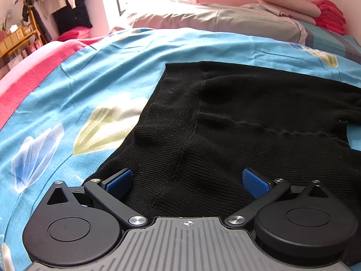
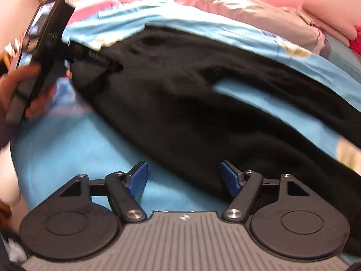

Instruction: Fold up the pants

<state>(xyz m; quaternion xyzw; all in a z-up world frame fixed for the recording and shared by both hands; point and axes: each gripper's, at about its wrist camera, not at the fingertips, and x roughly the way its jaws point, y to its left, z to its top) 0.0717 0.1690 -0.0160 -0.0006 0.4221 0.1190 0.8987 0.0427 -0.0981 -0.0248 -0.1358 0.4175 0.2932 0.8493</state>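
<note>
The pants (image 1: 237, 117) are black, of a fine ribbed knit, and lie spread flat on the bed (image 1: 67, 85), on a blue cover printed with pale leaf shapes. In the left wrist view the wide waistband lies toward the pillows (image 1: 225, 20), a raised seam runs down the middle of the fabric, and a second stitched seam branches off to the right. Shallow wrinkles cross the cloth near the left tongs (image 1: 188, 181), whose blue pads stand spread over the pants with no fabric pinched between them. In the blurred right wrist view the two legs (image 2: 248, 117) run diagonally and part, with a wedge of blue cover showing between them. The right tongs (image 2: 183, 176) are also spread, over the near edge of a leg, and grip nothing.
</note>
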